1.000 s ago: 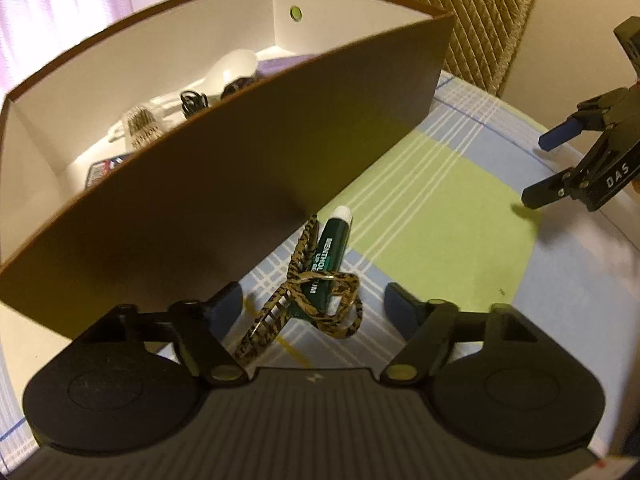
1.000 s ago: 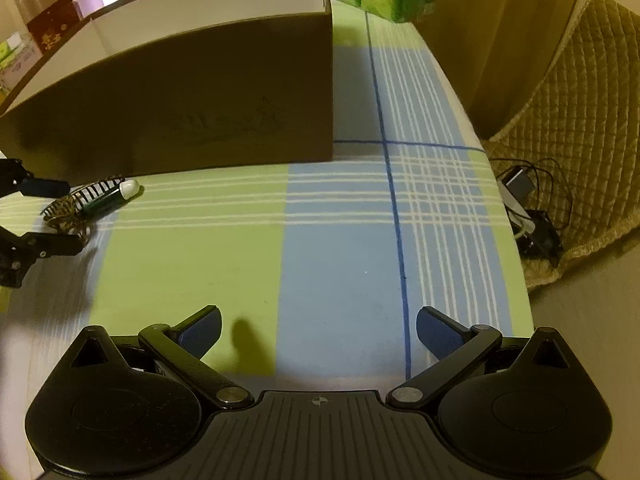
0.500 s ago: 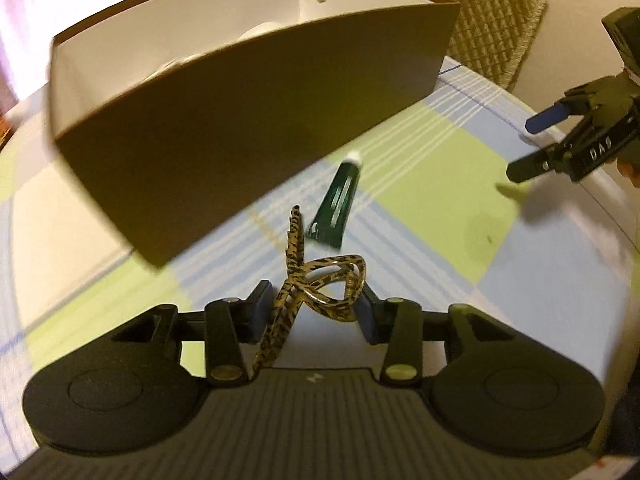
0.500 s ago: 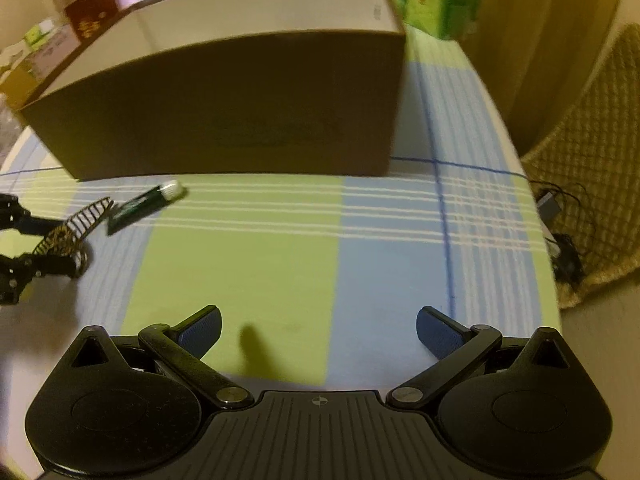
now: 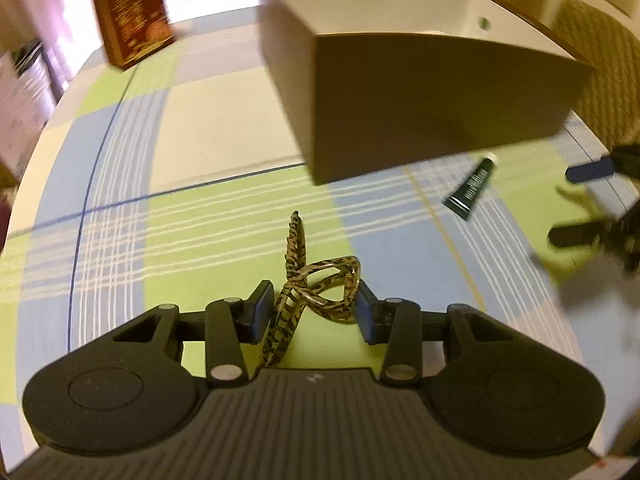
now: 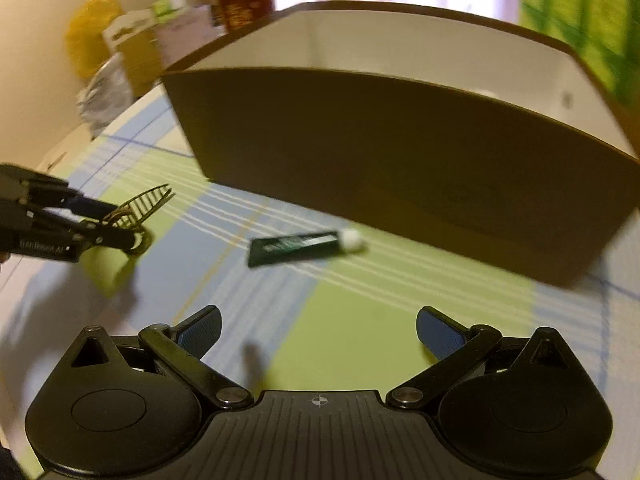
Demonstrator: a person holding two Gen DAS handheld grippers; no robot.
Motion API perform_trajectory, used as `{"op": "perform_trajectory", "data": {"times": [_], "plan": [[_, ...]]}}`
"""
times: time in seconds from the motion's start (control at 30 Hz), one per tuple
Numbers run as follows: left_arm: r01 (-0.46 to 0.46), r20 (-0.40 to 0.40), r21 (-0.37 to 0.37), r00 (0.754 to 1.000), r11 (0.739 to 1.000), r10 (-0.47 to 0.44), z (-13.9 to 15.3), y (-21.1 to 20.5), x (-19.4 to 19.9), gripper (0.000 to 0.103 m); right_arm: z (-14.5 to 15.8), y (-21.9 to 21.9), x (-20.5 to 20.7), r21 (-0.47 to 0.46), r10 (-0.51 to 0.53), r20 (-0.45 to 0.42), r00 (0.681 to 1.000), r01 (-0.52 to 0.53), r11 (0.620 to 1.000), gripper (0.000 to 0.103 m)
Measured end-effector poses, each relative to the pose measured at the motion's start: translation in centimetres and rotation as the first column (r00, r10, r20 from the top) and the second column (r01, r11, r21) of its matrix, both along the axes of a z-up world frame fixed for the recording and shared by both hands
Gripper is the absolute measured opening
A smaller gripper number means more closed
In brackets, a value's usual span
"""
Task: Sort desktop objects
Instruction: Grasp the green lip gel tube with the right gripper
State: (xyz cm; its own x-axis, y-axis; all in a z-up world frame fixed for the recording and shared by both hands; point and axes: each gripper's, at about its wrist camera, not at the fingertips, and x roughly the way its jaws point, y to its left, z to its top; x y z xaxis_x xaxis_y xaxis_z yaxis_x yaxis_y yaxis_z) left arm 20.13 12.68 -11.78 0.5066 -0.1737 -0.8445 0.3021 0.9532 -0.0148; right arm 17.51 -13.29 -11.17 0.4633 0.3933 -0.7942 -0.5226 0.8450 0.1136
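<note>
Left gripper [image 5: 310,310]: jaws closed on the clip [image 5: 308,284], one pad on each side of it; held above the cloth, clear of the box. It also shows at the left edge of the right wrist view [image 6: 102,220].
Clip: leopard-patterned hair claw, its toothed comb end pointing away from the gripper and its looped handles between the pads; in the right wrist view [image 6: 138,208] the teeth fan out past the fingertips.
Right gripper [image 6: 318,334]: jaws wide apart, nothing between them; low over the cloth, facing the tube. In the left wrist view it is a blurred shape at the right edge [image 5: 600,204].
Tube [image 6: 298,245]: dark green with a white cap, lying flat on the cloth just in front of the box wall, cap toward the box; also visible from the left wrist [image 5: 472,188].
Box [image 6: 400,152]: brown outside, white inside, open top; contents hidden from both views.
Cloth [image 5: 224,216]: green, blue and cream plaid covering the table.
Background: a dark red carton [image 5: 132,8] stands at the far table edge.
</note>
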Motion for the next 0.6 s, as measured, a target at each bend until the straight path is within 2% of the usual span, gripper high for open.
{"op": "perform_trajectory", "data": {"times": [0.2, 0.47, 0.6], "plan": [[-0.051, -0.002, -0.014, 0.999, 0.999, 0.051, -0.5, -0.1, 0.4, 0.039, -2.6, 2.2, 0.8, -0.064, 0.05, 0.061, 0.997, -0.046, 0.997, 0.101], [-0.066, -0.009, -0.045, 0.998, 0.997, 0.065, -0.7, -0.1, 0.9, 0.042, -3.0, 3.3, 2.9, -0.055, 0.04, 0.087, 0.995, -0.035, 0.998, 0.101], [-0.052, 0.003, -0.027, 0.999, 0.998, 0.052, -0.8, -0.6, 1.1, 0.042, -3.1, 3.8, 3.3, -0.053, 0.039, 0.098, 0.994, -0.034, 0.998, 0.101]]}}
